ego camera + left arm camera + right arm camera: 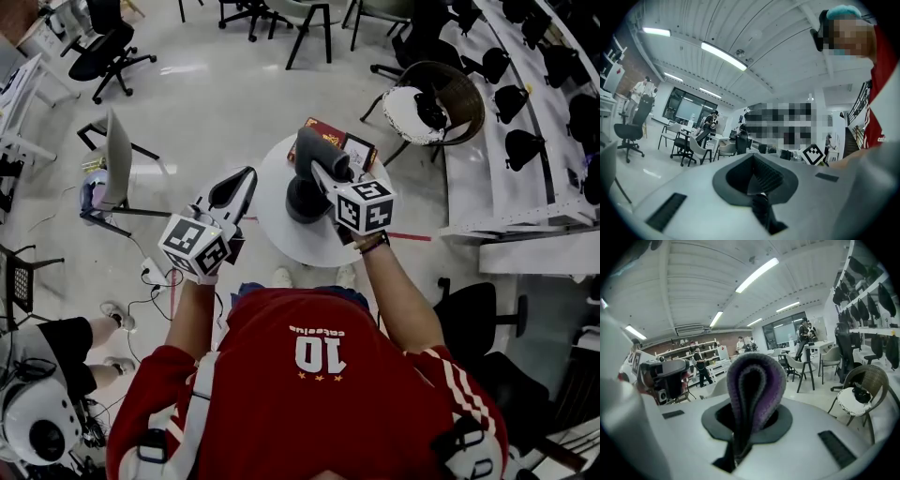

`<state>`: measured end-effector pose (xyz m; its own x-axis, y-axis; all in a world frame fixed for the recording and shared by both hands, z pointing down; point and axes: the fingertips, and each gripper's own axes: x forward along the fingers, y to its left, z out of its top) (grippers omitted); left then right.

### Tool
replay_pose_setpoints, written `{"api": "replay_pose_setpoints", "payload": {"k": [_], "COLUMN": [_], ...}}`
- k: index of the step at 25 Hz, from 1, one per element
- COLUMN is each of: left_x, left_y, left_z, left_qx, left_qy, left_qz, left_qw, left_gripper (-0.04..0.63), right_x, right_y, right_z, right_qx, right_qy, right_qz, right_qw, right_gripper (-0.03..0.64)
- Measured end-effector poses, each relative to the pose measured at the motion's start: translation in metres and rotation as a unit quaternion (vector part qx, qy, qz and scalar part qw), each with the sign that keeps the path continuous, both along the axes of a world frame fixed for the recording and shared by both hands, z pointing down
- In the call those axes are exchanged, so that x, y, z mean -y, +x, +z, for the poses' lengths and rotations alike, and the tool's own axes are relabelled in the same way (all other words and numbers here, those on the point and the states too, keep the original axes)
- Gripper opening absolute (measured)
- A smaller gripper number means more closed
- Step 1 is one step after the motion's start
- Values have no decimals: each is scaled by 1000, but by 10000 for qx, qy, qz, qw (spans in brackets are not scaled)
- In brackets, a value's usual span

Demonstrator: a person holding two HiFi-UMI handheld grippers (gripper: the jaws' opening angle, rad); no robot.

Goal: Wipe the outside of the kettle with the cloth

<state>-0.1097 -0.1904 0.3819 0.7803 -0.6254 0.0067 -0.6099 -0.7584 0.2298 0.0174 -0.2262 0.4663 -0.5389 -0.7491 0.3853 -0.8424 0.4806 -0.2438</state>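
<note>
head view looks steeply down from overhead; both gripper views tilt up, sharing the ceiling (740, 28).

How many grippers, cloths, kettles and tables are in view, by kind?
Grippers: 2 (left gripper, right gripper)
Cloth: 1
Kettle: 1
Table: 1
Total: 5

place: open-plan lab office | swivel chairs (101, 49) | white benches (506, 192) | ceiling strip lights (723, 55)
</note>
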Motion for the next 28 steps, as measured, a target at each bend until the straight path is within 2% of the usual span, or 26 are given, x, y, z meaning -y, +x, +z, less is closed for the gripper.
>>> {"api": "replay_pose_setpoints", "payload": {"k": [9, 14, 28], "left_x": [-3, -8, -28], "left_y": [25, 34, 34], "left_z": [-3, -4, 7], "left_qx": [53, 84, 256], "left_qy": [-44, -59, -248], "left_qz": [-523, -845, -1643], "left_qw": [9986, 9964, 9858], "left_gripper": [8, 8, 8], "right_x": [19, 30, 32], "right_y": [57, 76, 62], "right_z": [-4, 11, 87], "right_qx": [111, 25, 0], "right_qy": [23, -78, -727], "right_qz": [-88, -260, -1104], "right_qw": [9999, 9996, 9912], "right_gripper": [44, 44, 44]}}
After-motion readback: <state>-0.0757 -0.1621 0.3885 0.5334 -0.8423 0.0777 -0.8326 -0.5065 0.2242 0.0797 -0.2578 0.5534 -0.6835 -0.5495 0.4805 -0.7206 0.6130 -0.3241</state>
